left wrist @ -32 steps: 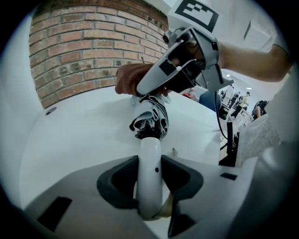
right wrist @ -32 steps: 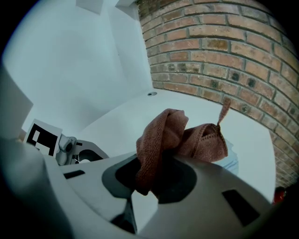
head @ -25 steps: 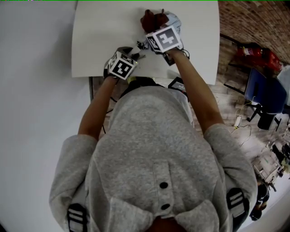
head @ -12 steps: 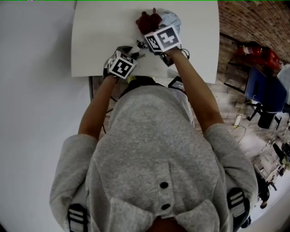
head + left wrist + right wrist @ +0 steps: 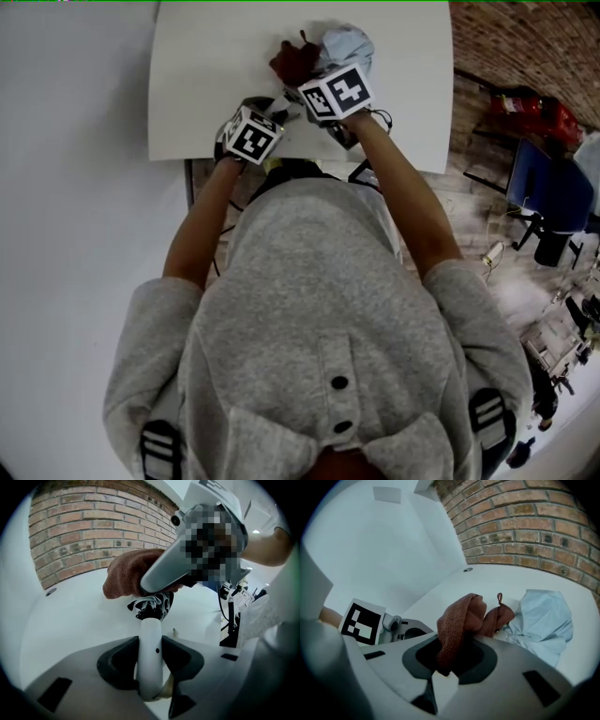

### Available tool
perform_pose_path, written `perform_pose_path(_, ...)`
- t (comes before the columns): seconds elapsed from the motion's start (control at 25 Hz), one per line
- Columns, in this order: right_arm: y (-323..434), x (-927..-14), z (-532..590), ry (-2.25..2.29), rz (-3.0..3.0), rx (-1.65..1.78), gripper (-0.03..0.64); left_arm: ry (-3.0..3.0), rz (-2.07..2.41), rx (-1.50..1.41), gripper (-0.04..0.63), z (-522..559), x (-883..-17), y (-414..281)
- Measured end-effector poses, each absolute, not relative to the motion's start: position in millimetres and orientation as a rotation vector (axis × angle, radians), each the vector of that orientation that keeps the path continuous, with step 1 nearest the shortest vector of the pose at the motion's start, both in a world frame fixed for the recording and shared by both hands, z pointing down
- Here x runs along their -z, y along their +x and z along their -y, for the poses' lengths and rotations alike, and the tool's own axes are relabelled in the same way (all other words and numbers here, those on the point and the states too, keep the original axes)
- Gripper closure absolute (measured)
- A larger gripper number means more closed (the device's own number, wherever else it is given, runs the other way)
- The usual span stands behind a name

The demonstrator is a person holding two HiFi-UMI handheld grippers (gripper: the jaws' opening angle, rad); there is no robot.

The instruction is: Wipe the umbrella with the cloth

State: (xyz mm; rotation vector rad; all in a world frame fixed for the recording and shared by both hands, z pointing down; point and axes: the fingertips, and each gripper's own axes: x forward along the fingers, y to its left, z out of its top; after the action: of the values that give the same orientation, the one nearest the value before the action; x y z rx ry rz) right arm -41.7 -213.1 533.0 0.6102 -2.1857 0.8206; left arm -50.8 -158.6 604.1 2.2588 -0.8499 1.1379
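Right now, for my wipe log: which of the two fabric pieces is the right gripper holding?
The reddish-brown cloth, clamped by the right gripper; the light-blue fabric lies loose on the table beside it.

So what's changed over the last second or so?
The right gripper, shut on the reddish cloth, slid it left and a little toward the person, uncovering more of the light blue fabric. The left gripper stayed put, clamped on the white umbrella handle.
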Motion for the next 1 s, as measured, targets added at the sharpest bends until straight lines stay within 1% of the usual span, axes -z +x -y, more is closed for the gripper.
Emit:
perform_pose_path(0.4,-31,-537,190,0.536,2.205,-1.016,0.537,2.270,0.847,-1.129,0.442,158,-603,-50)
perform_pose_path(1.0,4,-559,157,0.350,2.115,-1.082,0.538,2.275,0.832,-1.136,0.442,157,-604,-51)
